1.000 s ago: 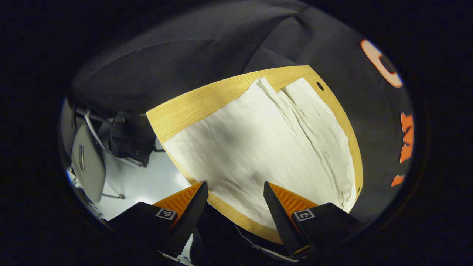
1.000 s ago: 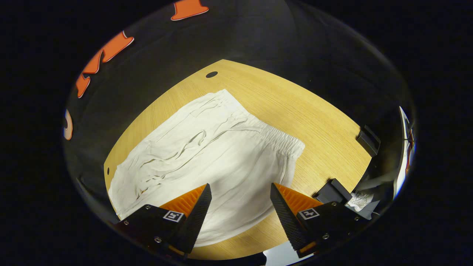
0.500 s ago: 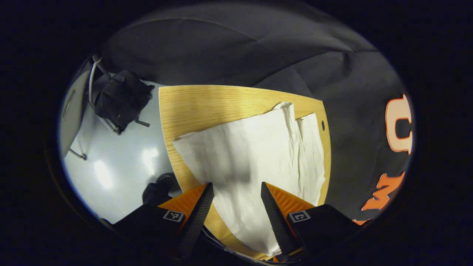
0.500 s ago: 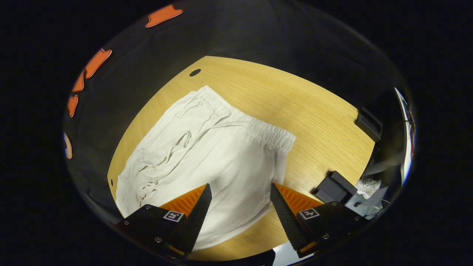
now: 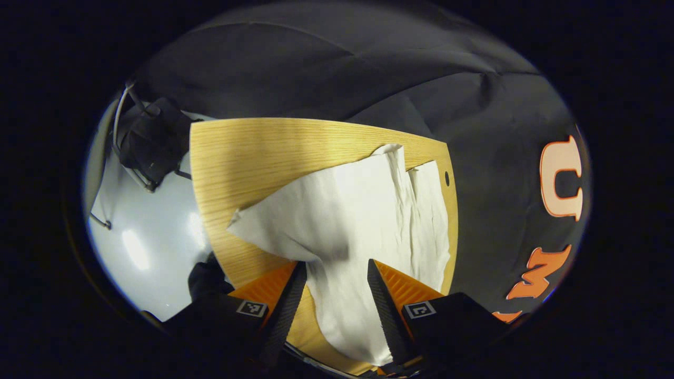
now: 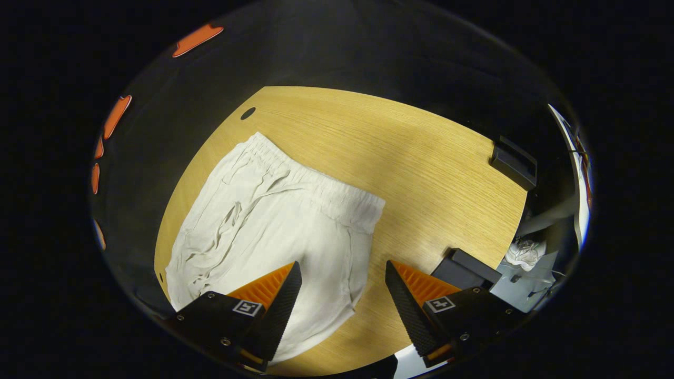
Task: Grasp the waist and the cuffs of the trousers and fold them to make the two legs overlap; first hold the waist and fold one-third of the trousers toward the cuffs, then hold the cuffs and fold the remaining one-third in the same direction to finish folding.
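1 trousers [image 6: 274, 221] on 1 table [image 6: 421, 158] (2 legs apart)

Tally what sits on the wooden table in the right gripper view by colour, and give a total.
White: 1, the trousers, spread flat.
Black: 2, a block at the table's far right edge and a block at its near right edge.
Total: 3.
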A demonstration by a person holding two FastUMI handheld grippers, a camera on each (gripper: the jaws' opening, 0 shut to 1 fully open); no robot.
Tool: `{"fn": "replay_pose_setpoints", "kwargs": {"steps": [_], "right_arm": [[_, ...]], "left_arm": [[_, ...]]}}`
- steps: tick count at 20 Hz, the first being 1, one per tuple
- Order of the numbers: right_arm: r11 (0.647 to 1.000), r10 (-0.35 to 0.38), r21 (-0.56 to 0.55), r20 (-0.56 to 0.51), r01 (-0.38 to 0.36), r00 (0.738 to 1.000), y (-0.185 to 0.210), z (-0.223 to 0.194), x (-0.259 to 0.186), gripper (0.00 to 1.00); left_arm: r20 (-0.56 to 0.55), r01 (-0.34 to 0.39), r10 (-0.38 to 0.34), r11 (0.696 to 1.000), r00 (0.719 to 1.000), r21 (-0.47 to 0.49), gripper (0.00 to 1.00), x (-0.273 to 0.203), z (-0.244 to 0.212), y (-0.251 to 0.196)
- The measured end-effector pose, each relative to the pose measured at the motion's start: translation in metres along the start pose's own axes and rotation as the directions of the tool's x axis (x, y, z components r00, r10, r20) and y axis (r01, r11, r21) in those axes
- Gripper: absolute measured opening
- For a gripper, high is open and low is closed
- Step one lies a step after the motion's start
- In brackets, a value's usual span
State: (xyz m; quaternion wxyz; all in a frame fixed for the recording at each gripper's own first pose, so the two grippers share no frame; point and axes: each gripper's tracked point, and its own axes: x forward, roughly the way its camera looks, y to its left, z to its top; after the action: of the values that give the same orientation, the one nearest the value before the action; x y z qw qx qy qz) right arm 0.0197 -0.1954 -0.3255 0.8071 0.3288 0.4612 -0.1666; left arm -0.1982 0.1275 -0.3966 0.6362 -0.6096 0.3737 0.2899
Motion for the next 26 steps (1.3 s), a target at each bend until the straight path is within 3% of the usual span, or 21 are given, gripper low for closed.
{"fn": "replay_pose_setpoints", "kwargs": {"steps": [3, 4, 8, 11, 12, 13, 14, 15, 17, 18, 20, 23, 26], "right_arm": [[1.0, 0.006, 0.005, -0.001, -0.006, 1.0, 0.001, 0.003, 0.002, 0.97], [1.0, 0.006, -0.003, 0.001, -0.006, 1.0, 0.001, 0.003, 0.002, 0.96], [1.0, 0.005, -0.01, -0.013, -0.005, 1.0, 0.004, 0.004, 0.012, 0.96], [1.0, -0.001, -0.031, 0.005, 0.002, 1.0, 0.007, 0.01, 0.02, 0.96], [0.999, -0.012, -0.043, 0.015, 0.012, 1.0, 0.007, 0.013, 0.023, 0.93], [0.998, -0.019, -0.053, 0.03, 0.021, 0.999, 0.007, 0.018, 0.025, 0.9], [0.998, -0.031, -0.051, 0.032, 0.033, 0.999, 0.007, 0.02, 0.027, 0.86], [0.998, -0.042, -0.047, 0.038, 0.044, 0.998, 0.007, 0.022, 0.03, 0.82], [0.996, -0.073, -0.042, 0.037, 0.074, 0.997, 0.004, 0.024, 0.034, 0.64], [0.996, -0.087, -0.021, 0.043, 0.088, 0.995, 0.001, 0.025, 0.036, 0.47], [0.999, -0.031, 0.041, 0.034, 0.03, 0.999, 0.007, 0.025, 0.036, 0.16], [0.981, 0.077, 0.175, 0.056, -0.086, 0.995, 0.009, 0.029, 0.029, 0.04], [0.968, 0.091, 0.228, 0.076, -0.107, 0.993, -0.005, 0.029, 0.019, 0.01]], "left_arm": [[-0.035, -0.025, 0.027, 0.998, 0.999, 0.058, 0.85, -0.009, -0.007, 0.007], [-0.033, -0.026, 0.027, 0.998, 0.999, 0.055, 0.91, -0.009, -0.007, 0.006], [0.006, 0.028, -0.028, 0.999, 1.0, 0.019, 0.86, 0.011, 0.006, -0.017], [0.011, 0.064, -0.065, 0.995, 0.998, 0.072, 0.84, 0.031, 0.009, -0.039], [0.015, 0.069, -0.071, 0.993, 0.997, 0.098, 0.82, 0.038, 0.009, -0.043], [0.017, 0.064, -0.067, 0.991, 0.998, 0.115, 0.71, 0.045, 0.011, -0.044], [0.018, 0.049, -0.051, 0.992, 0.999, 0.119, 0.6, 0.05, 0.01, -0.043], [0.015, 0.042, -0.044, 0.993, 0.999, 0.114, 0.32, 0.053, 0.01, -0.044], [0.018, 0.025, -0.028, 0.989, 0.999, 0.143, 0.13, 0.053, 0.01, -0.046], [0.012, 0.013, -0.016, 0.984, 1.0, 0.178, 0.1, 0.051, 0.01, -0.045], [0.007, 0.026, -0.028, 0.973, 1.0, 0.231, 0.1, 0.05, 0.009, -0.051], [0.021, 0.098, -0.106, 0.966, 0.994, 0.239, 0.09, 0.032, 0.018, -0.069], [0.037, 0.123, -0.137, 0.959, 0.99, 0.255, 0.07, 0.017, 0.025, -0.07]]}}
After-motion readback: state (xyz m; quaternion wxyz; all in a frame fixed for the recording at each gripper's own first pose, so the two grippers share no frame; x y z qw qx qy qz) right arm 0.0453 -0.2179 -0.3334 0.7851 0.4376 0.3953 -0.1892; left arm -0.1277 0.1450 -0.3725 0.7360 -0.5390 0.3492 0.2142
